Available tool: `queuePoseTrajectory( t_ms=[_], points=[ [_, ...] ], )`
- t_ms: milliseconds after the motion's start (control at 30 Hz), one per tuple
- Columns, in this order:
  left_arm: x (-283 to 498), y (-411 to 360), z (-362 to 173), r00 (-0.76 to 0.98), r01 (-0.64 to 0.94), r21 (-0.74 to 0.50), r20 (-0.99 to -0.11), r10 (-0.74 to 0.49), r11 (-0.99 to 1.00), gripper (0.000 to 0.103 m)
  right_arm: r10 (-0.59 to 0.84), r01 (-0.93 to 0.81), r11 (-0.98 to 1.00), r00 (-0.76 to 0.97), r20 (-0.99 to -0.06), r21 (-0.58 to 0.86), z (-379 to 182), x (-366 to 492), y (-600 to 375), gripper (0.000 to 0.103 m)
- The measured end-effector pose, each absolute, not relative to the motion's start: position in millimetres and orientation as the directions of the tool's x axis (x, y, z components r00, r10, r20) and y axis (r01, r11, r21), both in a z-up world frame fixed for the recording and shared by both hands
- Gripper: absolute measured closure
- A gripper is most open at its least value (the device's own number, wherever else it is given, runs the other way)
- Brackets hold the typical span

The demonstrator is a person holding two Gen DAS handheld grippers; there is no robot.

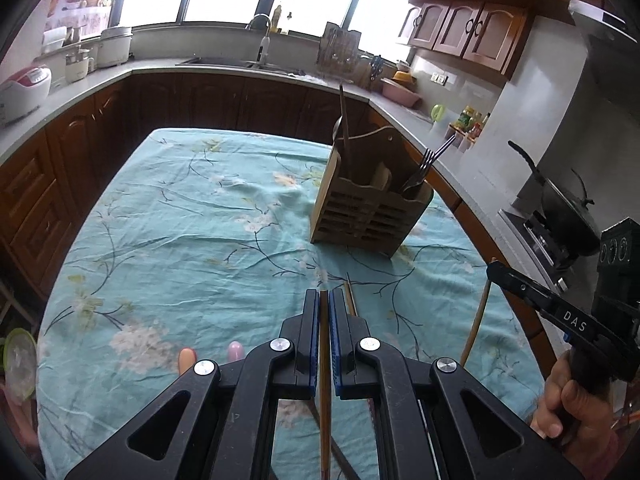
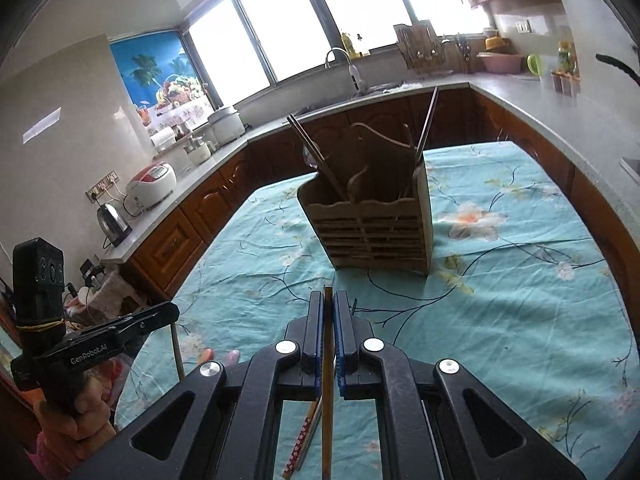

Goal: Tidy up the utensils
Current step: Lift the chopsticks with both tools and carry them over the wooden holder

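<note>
Running lengthwise between the closed fingers of the left gripper (image 1: 324, 312), a thin brown wooden chopstick (image 1: 325, 380) is clamped, its tip pointed ahead toward the slatted wooden utensil caddy (image 1: 366, 212). A second thin wooden chopstick (image 2: 328, 376) is pinched likewise in the shut right gripper (image 2: 329, 312), aimed at the same caddy. Chopsticks and a metal fork (image 1: 426, 168) are held upright in the caddy, which stands on the counter's teal floral cloth (image 1: 180, 220).
</note>
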State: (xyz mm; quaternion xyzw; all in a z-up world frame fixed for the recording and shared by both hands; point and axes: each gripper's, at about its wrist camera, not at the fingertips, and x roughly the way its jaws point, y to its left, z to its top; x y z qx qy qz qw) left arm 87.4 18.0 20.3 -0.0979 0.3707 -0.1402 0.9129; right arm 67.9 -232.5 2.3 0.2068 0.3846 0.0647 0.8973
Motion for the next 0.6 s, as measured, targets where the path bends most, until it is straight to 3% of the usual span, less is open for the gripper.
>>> queuePoseTrajectory(
  t_ms=[600],
  points=[
    [38, 46, 62, 0.783, 0.166, -0.289, -0.542, -0.305, 0.943, 0.1, 0.215, 0.046, 0.92, 0.771, -0.599, 0.389, 38, 35, -234, 0.098]
  ],
)
